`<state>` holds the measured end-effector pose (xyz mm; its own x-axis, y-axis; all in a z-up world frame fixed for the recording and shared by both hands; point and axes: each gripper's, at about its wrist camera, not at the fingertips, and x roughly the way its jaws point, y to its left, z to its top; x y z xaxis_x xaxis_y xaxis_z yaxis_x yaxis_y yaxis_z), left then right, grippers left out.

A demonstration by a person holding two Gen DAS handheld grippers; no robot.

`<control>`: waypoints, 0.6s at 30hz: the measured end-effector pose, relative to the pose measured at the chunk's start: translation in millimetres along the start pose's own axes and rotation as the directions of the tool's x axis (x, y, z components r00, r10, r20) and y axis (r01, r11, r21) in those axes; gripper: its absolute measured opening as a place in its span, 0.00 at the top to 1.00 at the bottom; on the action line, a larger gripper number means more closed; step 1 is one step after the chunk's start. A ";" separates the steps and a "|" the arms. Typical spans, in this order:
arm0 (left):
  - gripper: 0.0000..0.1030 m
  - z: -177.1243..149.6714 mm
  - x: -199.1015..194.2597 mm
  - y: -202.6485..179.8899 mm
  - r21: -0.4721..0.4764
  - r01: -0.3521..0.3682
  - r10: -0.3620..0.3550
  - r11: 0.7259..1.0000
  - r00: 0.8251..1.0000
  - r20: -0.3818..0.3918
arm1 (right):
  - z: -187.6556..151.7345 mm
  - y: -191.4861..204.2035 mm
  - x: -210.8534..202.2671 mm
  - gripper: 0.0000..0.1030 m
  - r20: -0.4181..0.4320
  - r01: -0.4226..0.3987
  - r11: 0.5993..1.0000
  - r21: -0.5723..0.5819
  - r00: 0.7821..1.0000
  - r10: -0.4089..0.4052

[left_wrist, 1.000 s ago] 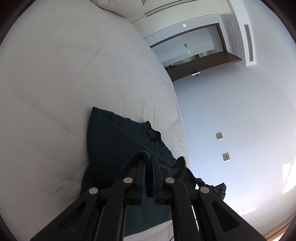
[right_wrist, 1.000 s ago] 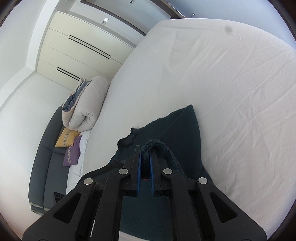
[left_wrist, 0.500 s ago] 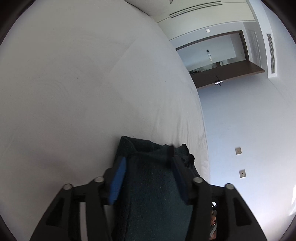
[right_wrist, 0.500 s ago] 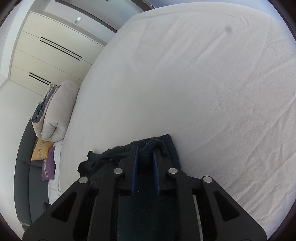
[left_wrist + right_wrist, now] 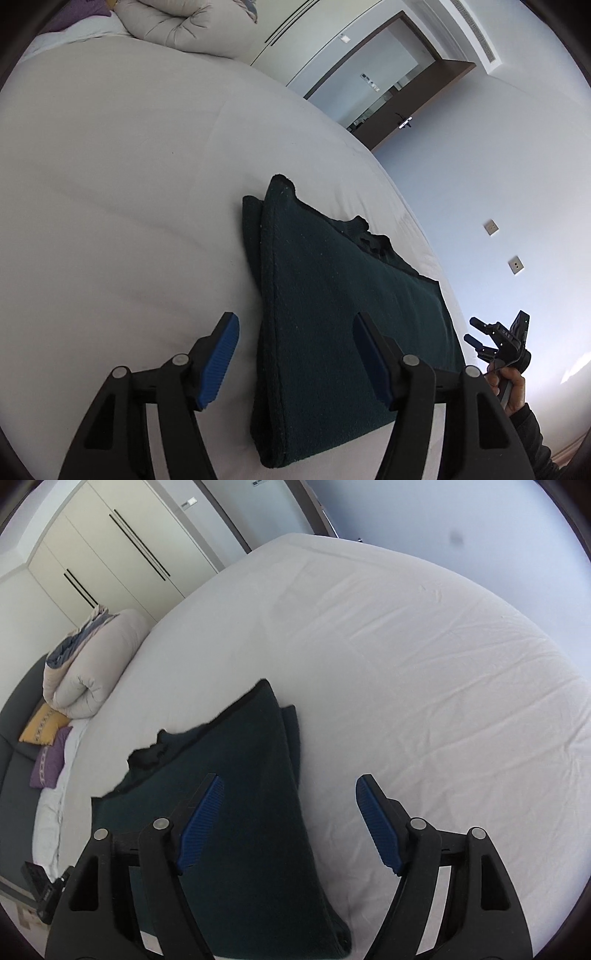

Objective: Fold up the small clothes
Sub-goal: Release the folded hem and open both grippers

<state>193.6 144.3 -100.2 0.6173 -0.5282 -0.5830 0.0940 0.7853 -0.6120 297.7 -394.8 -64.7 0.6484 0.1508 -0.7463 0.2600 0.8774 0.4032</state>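
A dark green garment [image 5: 332,295] lies folded in layers on the white bed sheet [image 5: 110,184]. My left gripper [image 5: 295,321] hovers open above its near left edge, blue pads clear of the cloth. In the right wrist view the same garment [image 5: 240,794] lies with its right edge between the fingers of my right gripper [image 5: 290,781]. Its jaws are opening and the pads press on nothing. The right gripper [image 5: 474,329] also shows in the left wrist view, held in a hand [image 5: 511,384] beyond the garment's right side.
A rolled pale duvet [image 5: 85,672] lies at the bed's far end, beside a dark sofa [image 5: 14,768] with a yellow cushion [image 5: 44,723] and a purple cushion [image 5: 50,764]. White wardrobe doors [image 5: 110,554] and an open door [image 5: 402,110] stand beyond.
Both grippers were shut on the garment's raised edge. They carried it forward and down, then opened and drew back. The cloth now lies folded flat on the bed.
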 end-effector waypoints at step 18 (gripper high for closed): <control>0.36 -6.8 19.0 -12.4 0.108 -0.044 0.046 0.993 0.999 -0.017 | -71.6 -36.2 -33.4 0.41 -0.023 0.045 0.998 -0.039 0.999 -0.046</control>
<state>198.8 122.4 -107.3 0.6076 -0.4970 -0.6195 0.1510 0.8381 -0.5242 215.4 -398.9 -92.3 0.6189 0.1212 -0.7761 0.2603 0.9005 0.3483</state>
